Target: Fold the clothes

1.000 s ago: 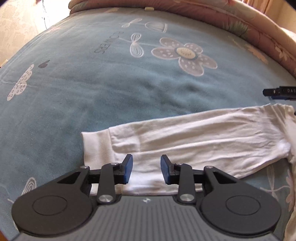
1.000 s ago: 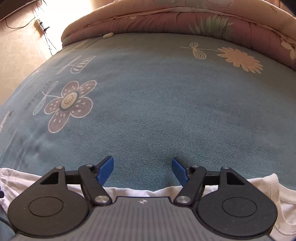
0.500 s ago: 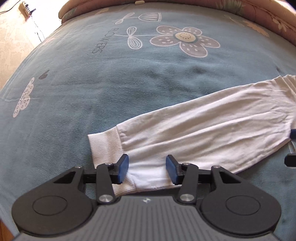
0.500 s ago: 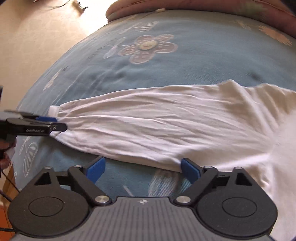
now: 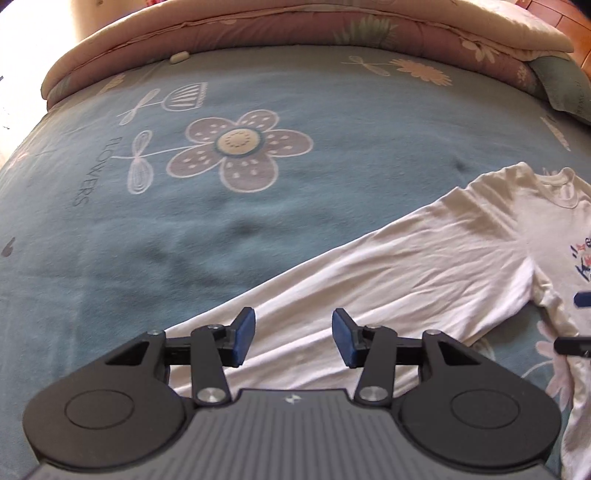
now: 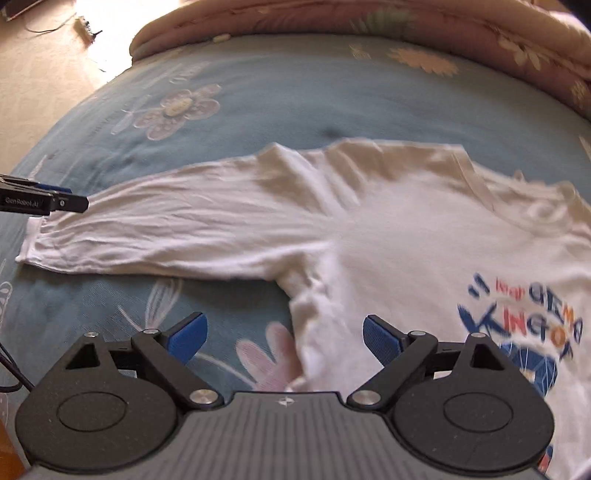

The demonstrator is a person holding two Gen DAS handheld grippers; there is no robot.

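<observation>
A white long-sleeved shirt [image 6: 388, 229] with a blue and orange print [image 6: 517, 317] lies flat on the blue flowered bedsheet [image 5: 110, 258]. Its sleeve [image 5: 388, 280] stretches out to the left, ending in the cuff [image 6: 33, 247]. My left gripper [image 5: 293, 339] hovers over the middle of the sleeve; its jaws are opening, with cloth below them but nothing pinched. My right gripper [image 6: 284, 336] stands open above the armpit and side seam, gripping nothing. A finger of the left gripper [image 6: 70, 202] shows near the cuff.
A pink floral quilt [image 5: 295, 33] is bunched along the far side of the bed. A grey-green pillow [image 5: 565, 85] lies at the far right. Bare floor with a power strip [image 6: 83, 27] lies beyond the bed's left edge.
The left gripper slid from the cuff along the sleeve toward the shoulder, jaws spreading. The right gripper pulled back from the shirt's far edge to above the armpit and widened its jaws.
</observation>
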